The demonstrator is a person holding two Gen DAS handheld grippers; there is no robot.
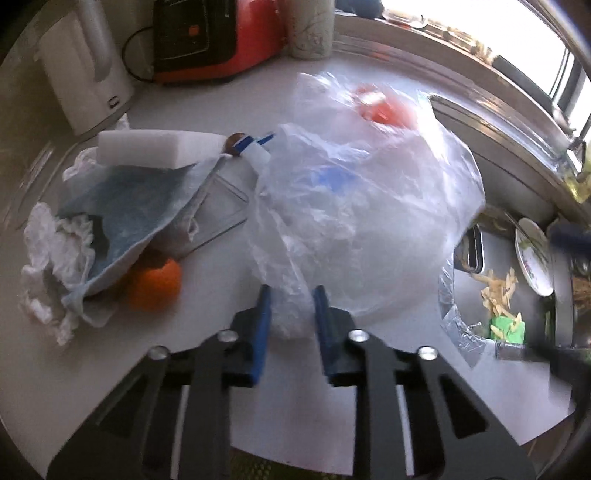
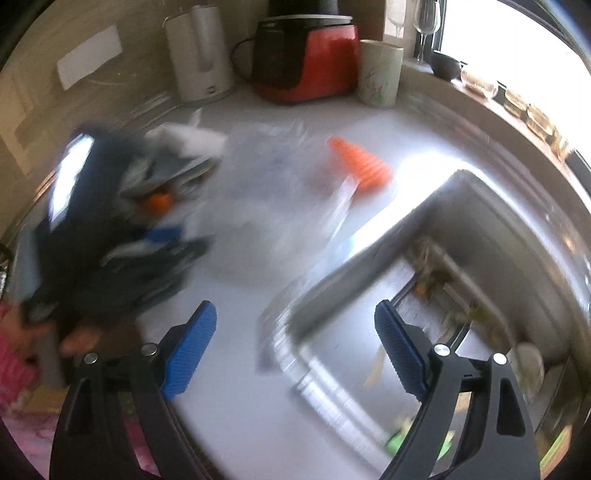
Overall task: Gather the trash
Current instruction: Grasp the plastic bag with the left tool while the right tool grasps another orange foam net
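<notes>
A clear plastic bag (image 1: 362, 206) lies bunched on the white counter (image 1: 207, 295); my left gripper (image 1: 290, 295) is shut on its near edge. An orange-red ribbed object (image 1: 380, 110) shows through the bag's far side. Left of the bag lie crumpled white tissue (image 1: 51, 266), a blue-grey cloth (image 1: 133, 203), a white foam block (image 1: 159, 149) and an orange (image 1: 157, 284). My right gripper (image 2: 295, 325) is open and empty above the counter edge by the sink (image 2: 424, 258). In the blurred right wrist view the bag (image 2: 280, 199) and the orange ribbed object (image 2: 364, 164) show ahead.
A white kettle (image 1: 85, 70), a red appliance (image 1: 221, 37) and a pale canister (image 1: 310, 29) stand at the back. The sink (image 1: 517, 236) on the right holds a plate (image 1: 533, 258), peelings (image 1: 498, 291) and a green scrap (image 1: 508, 326). The left gripper's body (image 2: 92, 236) shows blurred at left.
</notes>
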